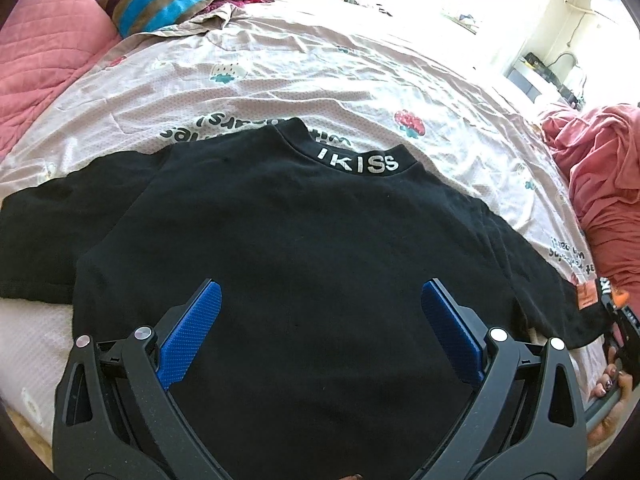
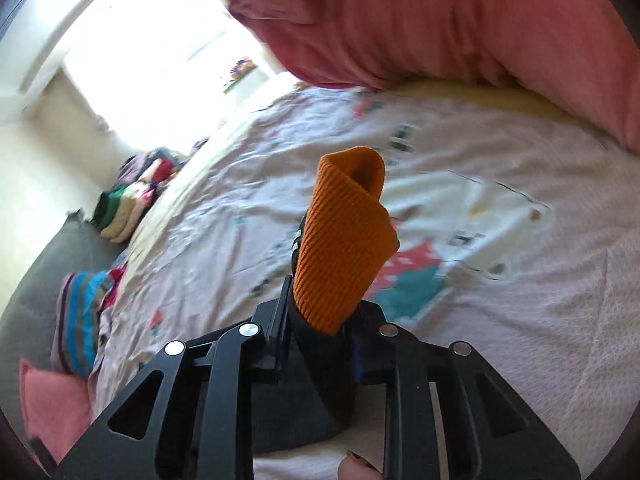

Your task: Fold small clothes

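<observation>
You had the bed (image 1: 280, 80) with its printed sheet as your work surface, and this was good, because the sheet was wide and mostly flat. On it the black shirt (image 1: 300, 240) lay spread, with the collar lettering (image 1: 358, 164) far from you and the hem near you. One sleeve reached out to the left side, the other to the right edge of the left wrist view.

Your left gripper (image 1: 320, 332) hung over the lower middle of the shirt with its jaws spread wide and nothing between them. Your right gripper (image 2: 320, 332) was closed tight on the sleeve cuff (image 2: 340, 248), an orange ribbed band with black cloth under it, and the cuff stood up from the jaws above the sheet.

I judge that the step in hand was to fold this right sleeve inward across the body. To do it well, you needed to carry the cuff low and straight over the chest, while the left gripper pressed on the cloth so the body did not slide. Release only when the sleeve lay flat, without a twist.
</observation>
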